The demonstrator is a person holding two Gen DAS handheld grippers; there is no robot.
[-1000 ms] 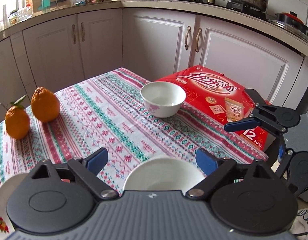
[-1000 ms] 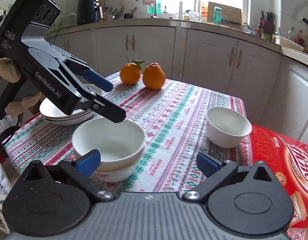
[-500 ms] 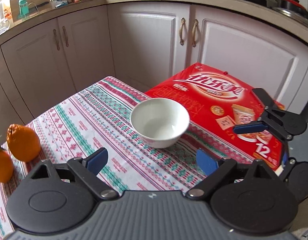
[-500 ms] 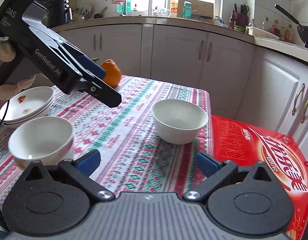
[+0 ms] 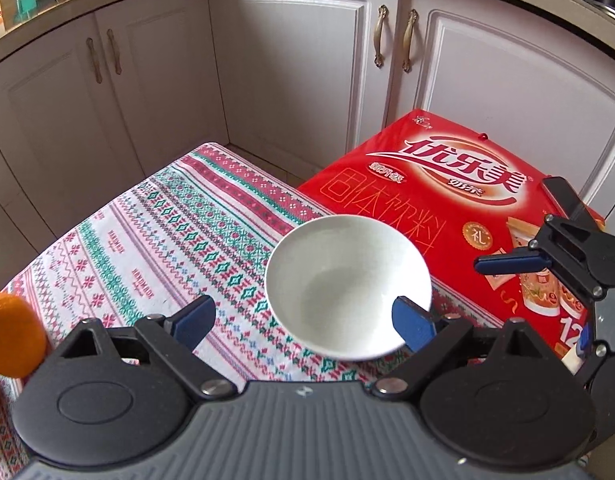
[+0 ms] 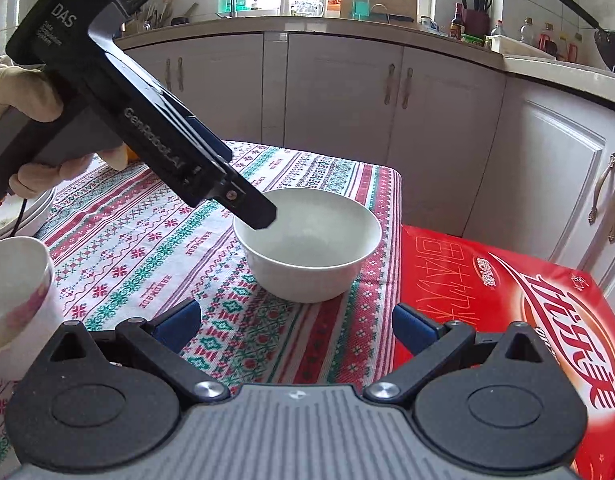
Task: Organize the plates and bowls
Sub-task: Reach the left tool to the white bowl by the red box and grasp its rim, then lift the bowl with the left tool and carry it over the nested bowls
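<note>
A plain white bowl (image 5: 347, 284) (image 6: 307, 248) stands on the patterned tablecloth beside the red box. My left gripper (image 5: 303, 322) (image 6: 251, 204) is open and tilted down over the bowl's near rim. Its right fingertip (image 5: 411, 326) overlaps the rim while the other hangs left of the bowl, and neither pad presses on it. My right gripper (image 6: 295, 326) (image 5: 547, 304) is open and empty, just short of the bowl. A second white bowl (image 6: 15, 292) and stacked plates (image 6: 31, 212) sit at the left edge of the right wrist view.
A large red drink box (image 5: 447, 184) (image 6: 507, 288) lies against the table's edge right of the bowl. An orange (image 5: 11, 332) rests on the cloth at far left. White kitchen cabinets (image 5: 307, 60) stand beyond the table's far corner.
Both grippers have moved in towards the lone bowl by the red box, which now looks much larger. The second bowl and plates have slid to the left edge. Both jaws stayed open.
</note>
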